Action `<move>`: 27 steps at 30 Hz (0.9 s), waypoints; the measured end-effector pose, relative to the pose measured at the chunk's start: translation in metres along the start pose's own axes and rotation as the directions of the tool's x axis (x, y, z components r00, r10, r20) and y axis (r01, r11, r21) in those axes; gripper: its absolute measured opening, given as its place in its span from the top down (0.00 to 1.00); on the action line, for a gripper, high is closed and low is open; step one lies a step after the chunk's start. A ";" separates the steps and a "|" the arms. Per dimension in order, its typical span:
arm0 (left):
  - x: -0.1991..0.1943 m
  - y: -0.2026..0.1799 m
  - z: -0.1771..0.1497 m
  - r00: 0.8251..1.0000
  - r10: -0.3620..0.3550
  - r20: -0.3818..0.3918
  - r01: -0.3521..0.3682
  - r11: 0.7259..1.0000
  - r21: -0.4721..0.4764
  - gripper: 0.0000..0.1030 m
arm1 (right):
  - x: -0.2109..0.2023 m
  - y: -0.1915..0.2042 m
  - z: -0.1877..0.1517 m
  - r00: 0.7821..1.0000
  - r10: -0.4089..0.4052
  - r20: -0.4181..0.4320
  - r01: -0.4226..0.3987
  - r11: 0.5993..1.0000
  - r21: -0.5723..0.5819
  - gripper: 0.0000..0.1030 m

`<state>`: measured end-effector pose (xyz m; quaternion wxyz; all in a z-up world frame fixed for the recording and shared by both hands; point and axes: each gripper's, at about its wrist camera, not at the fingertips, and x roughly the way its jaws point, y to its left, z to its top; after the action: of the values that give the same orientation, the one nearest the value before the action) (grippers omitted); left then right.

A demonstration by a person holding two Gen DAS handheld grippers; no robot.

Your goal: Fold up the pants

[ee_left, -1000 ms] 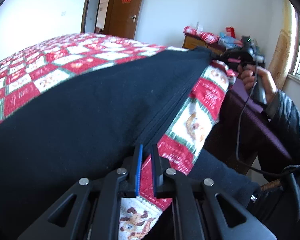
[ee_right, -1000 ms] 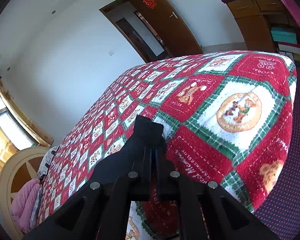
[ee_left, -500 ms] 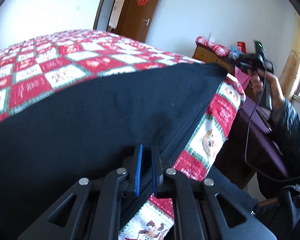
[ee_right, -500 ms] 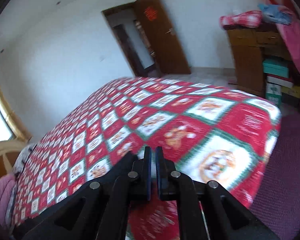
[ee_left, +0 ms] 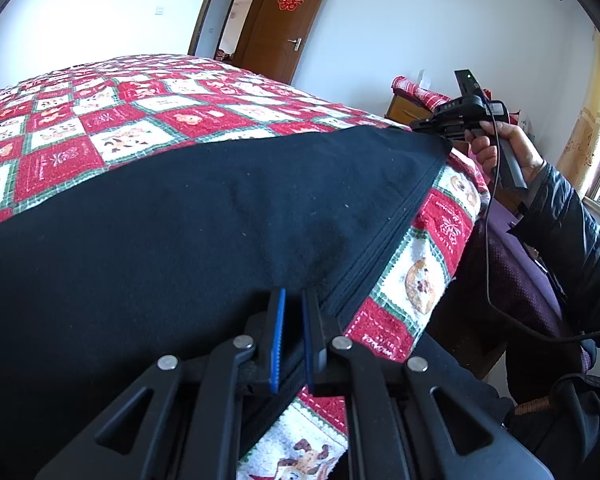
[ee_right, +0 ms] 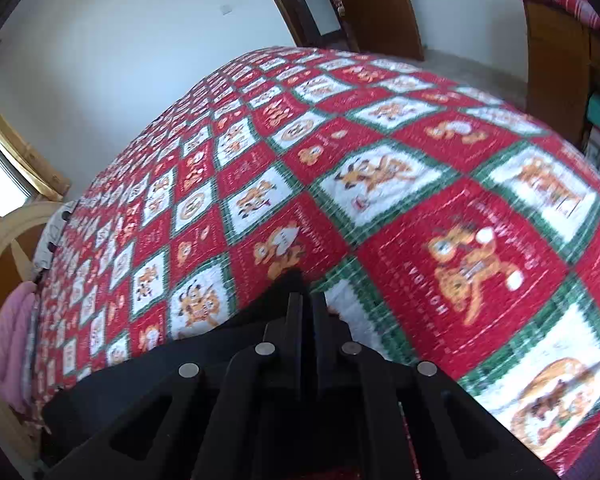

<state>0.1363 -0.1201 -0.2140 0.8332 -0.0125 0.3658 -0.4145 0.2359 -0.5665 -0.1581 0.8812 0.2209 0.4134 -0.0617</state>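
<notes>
Over pants (ee_left: 180,240), right hand (ee_left: 496,148), tilted.

Pants (ee_left: 188,216) – matt dark fleecy cloth; bedspread (ee_left: 112,128) – woven, textured.

We count one pair of black pants (ee_left: 188,240), one patchwork bedspread (ee_left: 112,120), two hand-held grippers, one door (ee_left: 288,20).

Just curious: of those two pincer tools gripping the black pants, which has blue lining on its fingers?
The left gripper: blue pads line its fingers; the right gripper's look plain black.
</notes>
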 end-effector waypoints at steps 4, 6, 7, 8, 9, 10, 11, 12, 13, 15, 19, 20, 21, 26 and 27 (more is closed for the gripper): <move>0.000 -0.002 0.000 1.000 0.008 0.001 -0.008 1.000 0.006 0.91 | 0.004 0.007 0.003 0.999 -0.028 -0.019 0.027 0.999 -0.031 0.59; 0.000 -0.002 0.000 1.000 0.009 0.001 -0.009 1.000 0.006 0.91 | 0.006 0.010 0.003 0.999 -0.050 -0.021 0.049 0.997 -0.052 0.47; 0.000 -0.002 -0.001 1.000 0.009 0.001 -0.009 1.000 0.007 0.91 | 0.005 0.012 0.003 0.998 -0.058 -0.021 0.056 0.996 -0.068 0.47; 0.000 -0.002 -0.001 1.000 0.008 0.001 -0.008 1.000 0.007 0.91 | 0.006 0.014 0.002 0.998 -0.058 -0.023 0.056 0.995 -0.082 0.47; 0.000 -0.001 -0.001 1.000 0.007 0.000 -0.007 1.000 0.007 0.91 | 0.007 0.015 0.000 0.998 -0.065 -0.027 0.062 0.993 -0.098 0.48; 0.000 -0.001 -0.001 1.000 0.006 0.000 -0.006 1.000 0.006 0.91 | 0.008 0.017 -0.001 0.997 -0.075 -0.029 0.071 0.991 -0.115 0.60; 0.000 -0.001 -0.001 1.000 0.005 0.000 -0.005 1.000 0.004 0.91 | 0.009 0.019 -0.003 0.996 -0.082 -0.033 0.077 0.988 -0.131 0.72; 0.000 -0.001 -0.001 1.000 0.004 0.001 -0.004 1.000 0.003 0.91 | 0.011 0.020 -0.004 0.996 -0.083 -0.037 0.077 0.987 -0.142 0.74; -0.001 -0.001 -0.001 1.000 0.003 0.001 -0.003 1.000 0.003 0.91 | 0.011 0.020 -0.005 0.996 -0.082 -0.034 0.076 0.986 -0.148 0.81; -0.001 -0.001 -0.001 1.000 0.004 0.000 -0.004 1.000 0.003 0.91 | 0.007 0.021 -0.006 0.999 -0.050 -0.017 0.046 0.987 -0.155 0.89; -0.001 0.000 -0.001 1.000 0.003 0.001 -0.003 1.000 0.002 0.91 | -0.014 0.028 -0.003 0.996 0.010 0.088 0.005 0.985 -0.172 0.91; -0.001 0.000 -0.001 1.000 0.002 0.000 -0.002 1.000 0.002 0.91 | -0.020 0.030 -0.002 0.993 0.034 0.117 -0.013 0.984 -0.176 0.91; -0.001 0.000 -0.001 1.000 0.002 0.001 -0.002 1.000 0.001 0.91 | -0.025 0.032 -0.002 0.988 0.052 0.148 -0.025 0.983 -0.180 0.91; -0.001 0.000 -0.001 1.000 0.004 0.001 -0.004 1.000 0.003 0.91 | -0.002 0.028 -0.001 0.985 -0.076 0.154 0.103 0.980 -0.173 0.75; -0.002 0.000 -0.001 1.000 0.004 0.002 -0.004 1.000 0.004 0.91 | 0.006 0.024 -0.001 0.987 -0.109 0.120 0.127 0.979 -0.158 0.65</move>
<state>0.1349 -0.1188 -0.2137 0.8345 -0.0104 0.3641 -0.4134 0.2460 -0.5447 -0.1550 0.9127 0.1186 0.3801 -0.0919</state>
